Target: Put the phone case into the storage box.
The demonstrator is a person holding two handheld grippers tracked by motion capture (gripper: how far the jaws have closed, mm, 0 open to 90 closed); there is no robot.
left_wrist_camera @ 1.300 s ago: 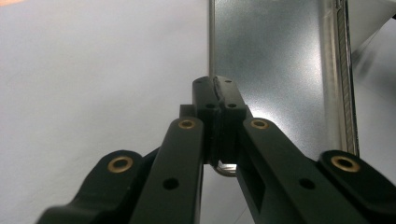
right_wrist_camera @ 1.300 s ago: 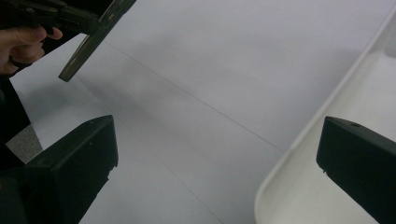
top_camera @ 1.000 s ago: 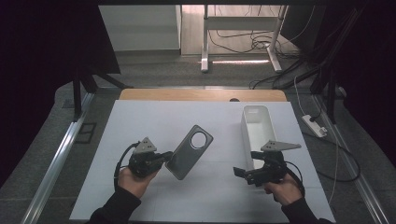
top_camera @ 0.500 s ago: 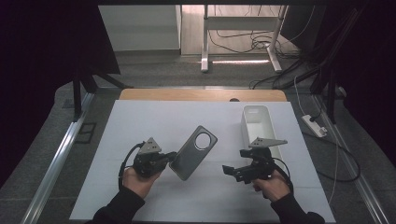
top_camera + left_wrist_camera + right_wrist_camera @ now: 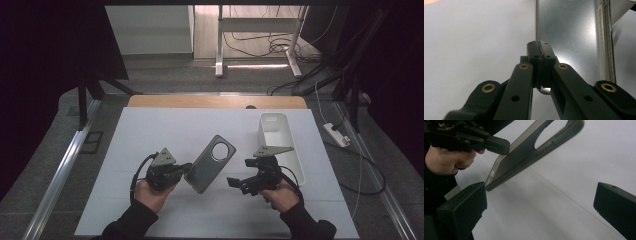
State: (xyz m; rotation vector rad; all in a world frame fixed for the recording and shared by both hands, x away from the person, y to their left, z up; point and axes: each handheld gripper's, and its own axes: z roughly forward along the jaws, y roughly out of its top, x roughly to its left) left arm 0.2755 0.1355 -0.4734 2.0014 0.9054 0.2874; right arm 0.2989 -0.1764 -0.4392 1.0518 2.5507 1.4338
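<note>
At the centre of the high view, the left hand-held gripper (image 5: 183, 169) is clamped on the lower-left edge of the grey phone case (image 5: 210, 163), holding it tilted above the white table (image 5: 150, 135). Just right of the case, the right hand-held gripper (image 5: 234, 183) has its jaws spread wide with nothing between them, pointing toward it.

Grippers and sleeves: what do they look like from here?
Each tool, left and right, is black with two jointed jaws, brass-coloured rivets and a grey three-cornered plate on top. A black cable loops from the left one. The sleeves are black.

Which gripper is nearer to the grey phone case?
Left. The left gripper is shut on the phone case edge; the right gripper is open, apart from it, beside its lower end.
</note>
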